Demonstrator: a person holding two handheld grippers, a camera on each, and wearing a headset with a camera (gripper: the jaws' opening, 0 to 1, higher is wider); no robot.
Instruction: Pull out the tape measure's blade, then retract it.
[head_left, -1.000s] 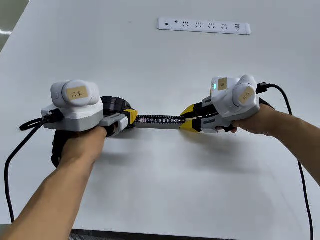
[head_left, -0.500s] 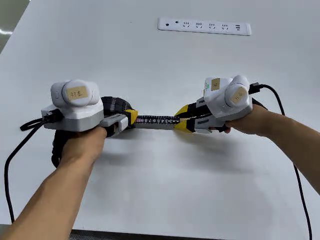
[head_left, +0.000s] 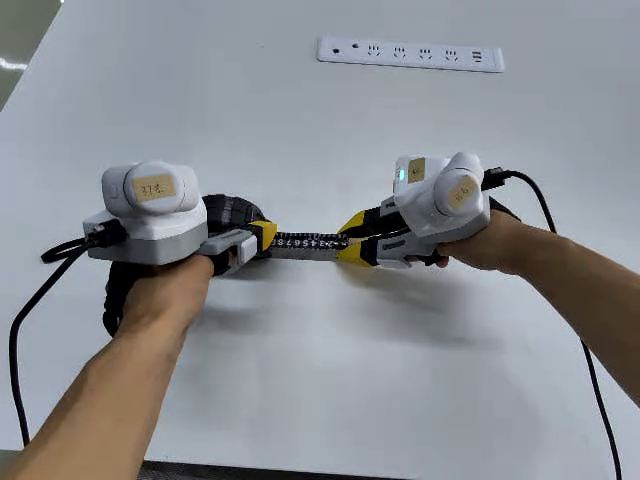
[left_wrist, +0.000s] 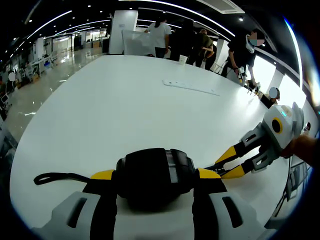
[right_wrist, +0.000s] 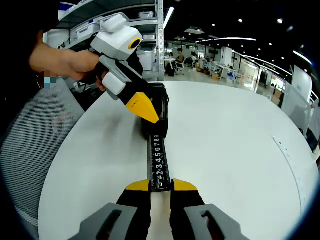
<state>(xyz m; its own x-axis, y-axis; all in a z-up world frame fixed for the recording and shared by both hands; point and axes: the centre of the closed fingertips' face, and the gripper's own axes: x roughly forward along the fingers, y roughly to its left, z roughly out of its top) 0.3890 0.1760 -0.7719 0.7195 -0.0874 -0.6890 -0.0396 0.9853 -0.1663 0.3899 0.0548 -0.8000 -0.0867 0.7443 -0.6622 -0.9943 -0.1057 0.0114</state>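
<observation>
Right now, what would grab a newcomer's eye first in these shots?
The short black blade with white numerals stretches between the two tongs over the white table, centre of the head view, pinched at its end by the yellow-tipped right tongs. Its other end runs into the black round tape measure case clamped in the left tongs. A white power strip lies on the table's far side.

The tape measure's blade (right_wrist: 158, 162) is showing white digits 1 through 9 on black, while the tan sticker (head_left: 155, 185) on the left tool (head_left: 250, 240) is carrying handwriting too small to read.
</observation>
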